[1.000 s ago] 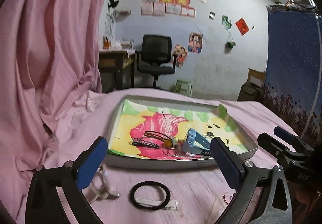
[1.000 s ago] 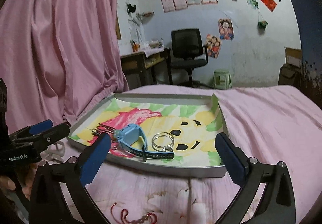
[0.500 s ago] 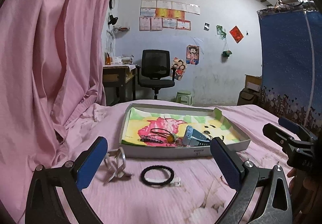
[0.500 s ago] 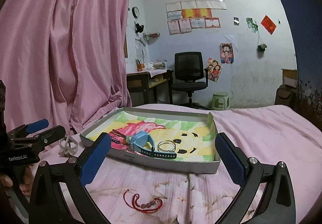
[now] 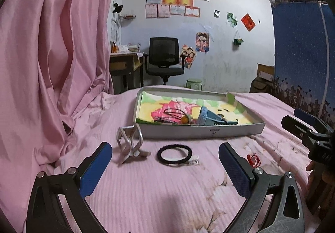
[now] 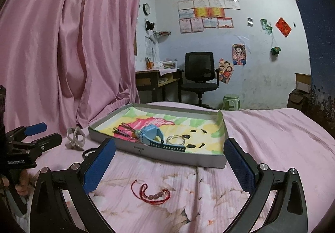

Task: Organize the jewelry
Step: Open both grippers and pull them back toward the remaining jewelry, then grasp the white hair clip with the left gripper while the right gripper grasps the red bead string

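Left wrist view: both empty, wide-open hand-held grippers (image 5: 165, 167) (image 6: 168, 162) are now drawn back from the tray (image 5: 201, 129), leaving the black band (image 5: 174, 153) and red bracelet (image 6: 153, 194) unsorted on the bed (image 5: 146, 191).

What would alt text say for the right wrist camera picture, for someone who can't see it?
An open right claw hovers over a pink bedsheet above a red beaded string bracelet. Beyond lies a shallow tray holding a blue watch and silver rings; the left claw shows at left.
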Demonstrator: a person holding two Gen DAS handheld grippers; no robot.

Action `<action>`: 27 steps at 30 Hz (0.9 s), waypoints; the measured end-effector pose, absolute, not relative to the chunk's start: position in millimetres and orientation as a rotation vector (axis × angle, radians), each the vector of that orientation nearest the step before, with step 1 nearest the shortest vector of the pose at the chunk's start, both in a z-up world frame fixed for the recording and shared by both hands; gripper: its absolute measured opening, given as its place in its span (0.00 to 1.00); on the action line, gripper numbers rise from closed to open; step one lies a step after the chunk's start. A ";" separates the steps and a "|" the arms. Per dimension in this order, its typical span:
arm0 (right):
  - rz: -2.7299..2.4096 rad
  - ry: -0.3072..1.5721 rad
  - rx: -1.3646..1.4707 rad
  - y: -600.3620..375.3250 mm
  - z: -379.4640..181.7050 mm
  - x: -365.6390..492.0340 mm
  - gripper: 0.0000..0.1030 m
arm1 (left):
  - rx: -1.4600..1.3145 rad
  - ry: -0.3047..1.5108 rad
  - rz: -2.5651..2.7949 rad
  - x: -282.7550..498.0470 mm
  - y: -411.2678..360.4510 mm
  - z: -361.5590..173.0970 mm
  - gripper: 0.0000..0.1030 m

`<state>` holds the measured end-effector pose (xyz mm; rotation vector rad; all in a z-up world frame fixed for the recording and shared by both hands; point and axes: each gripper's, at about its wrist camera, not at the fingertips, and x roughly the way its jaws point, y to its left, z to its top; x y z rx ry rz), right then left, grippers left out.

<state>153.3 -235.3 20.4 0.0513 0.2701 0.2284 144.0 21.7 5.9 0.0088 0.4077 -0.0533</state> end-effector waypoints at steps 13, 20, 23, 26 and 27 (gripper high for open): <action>0.247 0.365 0.036 -229.7 7.0 163.6 0.99 | -0.031 0.549 -0.043 160.5 33.8 -12.3 1.00; 0.254 0.462 0.027 -226.0 -5.8 175.9 0.99 | -0.023 0.607 -0.092 168.2 28.9 -16.9 1.00; 0.264 0.502 0.026 -224.3 -11.1 179.1 0.99 | -0.024 0.632 -0.120 171.5 27.3 -19.3 1.00; 0.279 0.538 0.028 -223.5 -16.8 182.7 0.99 | -0.025 0.654 -0.144 176.3 24.9 -21.3 0.97; 0.282 0.547 0.029 -223.3 -18.1 183.7 0.99 | -0.025 0.660 -0.152 177.7 24.1 -21.7 0.94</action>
